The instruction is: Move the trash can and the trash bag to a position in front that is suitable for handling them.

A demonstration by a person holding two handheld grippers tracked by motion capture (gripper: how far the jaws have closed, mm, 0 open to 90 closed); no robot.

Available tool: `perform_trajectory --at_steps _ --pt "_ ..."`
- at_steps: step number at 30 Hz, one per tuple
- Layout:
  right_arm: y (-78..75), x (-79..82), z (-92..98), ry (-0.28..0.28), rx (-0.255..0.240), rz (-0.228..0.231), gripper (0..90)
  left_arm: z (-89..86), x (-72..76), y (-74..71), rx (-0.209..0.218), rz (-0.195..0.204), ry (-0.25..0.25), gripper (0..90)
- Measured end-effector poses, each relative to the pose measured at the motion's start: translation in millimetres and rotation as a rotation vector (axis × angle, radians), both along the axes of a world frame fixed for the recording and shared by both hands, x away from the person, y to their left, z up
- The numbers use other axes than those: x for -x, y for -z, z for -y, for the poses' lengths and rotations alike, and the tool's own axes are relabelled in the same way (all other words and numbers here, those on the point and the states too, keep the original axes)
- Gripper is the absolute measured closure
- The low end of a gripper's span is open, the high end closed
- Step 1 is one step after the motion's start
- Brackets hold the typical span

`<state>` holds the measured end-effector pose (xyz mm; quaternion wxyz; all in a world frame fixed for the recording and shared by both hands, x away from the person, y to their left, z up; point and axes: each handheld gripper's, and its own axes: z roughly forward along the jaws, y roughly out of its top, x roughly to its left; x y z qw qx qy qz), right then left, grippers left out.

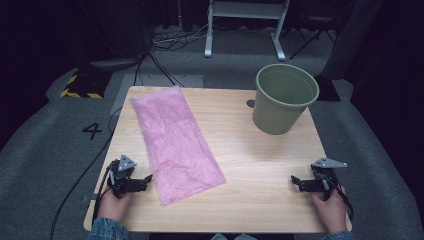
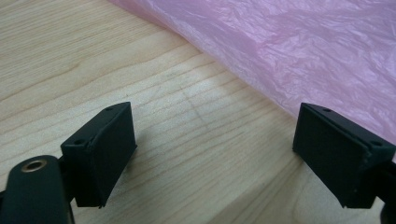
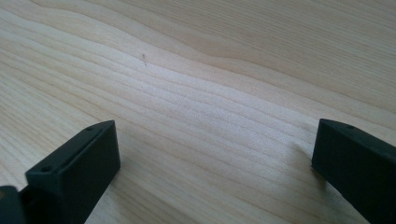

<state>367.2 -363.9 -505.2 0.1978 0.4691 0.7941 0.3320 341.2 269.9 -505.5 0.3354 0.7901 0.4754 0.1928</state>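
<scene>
both grippers parked wide, bag untouched

fingers (image 2: pixel 100 156) of the left gripper (image 1: pixel 141 181) stand wide apart with nothing between them, resting just beside the near edge of the crinkled pink plastic bag (image 1: pixel 175 140), probably ready to pinch it. the right gripper (image 1: pixel 298 182) also gapes empty, well apart on the pale wooden table (image 1: pixel 260 165). the olive-green plastic bucket (image 1: pixel 284 97) waits upright at the far right corner, likely to be lined.

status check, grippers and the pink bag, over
Left gripper open, beside pink bag, not touching. Right gripper open over bare table. Green bucket far right corner, nothing blocking.
</scene>
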Motion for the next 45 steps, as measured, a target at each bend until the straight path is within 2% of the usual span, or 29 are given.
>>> perform_trajectory --at_steps 2,4,9,15,21,22,24,25,26,27,28,29,30,31,32,33,36,38,41,45 --pt "0.0 0.1 -0.1 0.001 0.002 0.002 1.1 0.1 -0.9 -0.4 -0.004 -0.004 0.002 12.3" --pt "-0.1 0.2 -0.2 -0.001 0.003 0.003 1.2 -1.5 -4.0 -0.3 -0.005 -0.002 0.038 12.3" --pt "-0.1 0.2 -0.2 0.001 0.004 0.002 1.1 -3.1 -7.6 -0.2 -0.005 -0.003 0.064 11.6" --pt "-0.1 0.7 -0.2 0.007 0.001 0.001 1.5 -2.9 -8.7 -0.2 -0.005 -0.003 0.05 11.3" --pt "-0.4 -0.4 -2.7 0.026 -0.002 0.007 4.1 -3.9 -8.1 -0.4 -0.001 0.009 0.028 15.8" --pt "-0.7 -0.4 -3.1 0.018 -0.005 0.01 8.5 -3.7 -7.9 -0.4 -0.001 0.009 0.024 15.9" --pt "-2.8 3.5 -3.8 0.008 -0.02 0.033 30.2 -4.0 -7.2 -0.7 -0.002 0.012 0.02 17.0" --pt "-4.8 4.9 -4.1 0.01 -0.019 0.03 35.5 -4.7 -6.5 -0.9 0.0 0.014 0.019 18.4" --pt "-4.8 4.9 -4.1 0.01 -0.019 0.03 35.5 -4.7 -6.5 -0.9 0.0 0.014 0.019 20.8" --pt "-7.2 3.0 -4.6 0.009 -0.015 0.01 35.2 -5.1 -5.6 -0.9 0.011 0.015 0.01 20.8" --pt "-12.0 -1.5 -4.9 0.002 -0.047 -0.047 36.4 -7.3 -4.8 -1.8 0.032 0.008 0.014 25.1" --pt "-14.2 -2.8 -4.5 0.001 -0.067 -0.067 36.4 -9.0 -4.4 -2.6 0.06 0.0 0.016 25.7" --pt "-14.2 -2.8 -4.5 0.001 -0.067 -0.067 36.4 -9.0 -4.4 -2.6 0.06 0.0 0.016 26.7" --pt "-18.5 -3.8 -3.9 0.0 -0.092 -0.076 36.4 -10.1 -3.6 -3.2 0.078 0.003 0.016 26.7" --pt "-22.7 -3.4 -3.5 -0.002 -0.099 -0.063 37.0 -10.7 -2.5 -4.2 0.087 0.011 0.019 27.4" --pt "-34.0 -2.0 -2.5 -0.014 -0.109 -0.029 38.8 -11.9 -0.7 -6.0 0.085 0.032 0.028 28.8" --pt "-49.2 -2.8 -1.8 -0.034 -0.109 -0.006 38.8 -11.2 1.6 -7.1 0.08 0.048 0.031 29.1" --pt "-60.6 -4.0 -1.6 -0.041 -0.117 0.009 38.7 -10.2 2.2 -6.4 0.056 0.053 0.019 29.1" --pt "-77.2 -6.7 -2.2 -0.05 -0.128 0.038 38.4 -10.4 -0.3 -2.2 0.053 0.018 -0.005 28.7" --pt "-95.4 -13.1 -5.8 -0.057 -0.099 0.072 37.6 -9.1 -0.4 -1.1 0.04 0.017 -0.019 28.1"
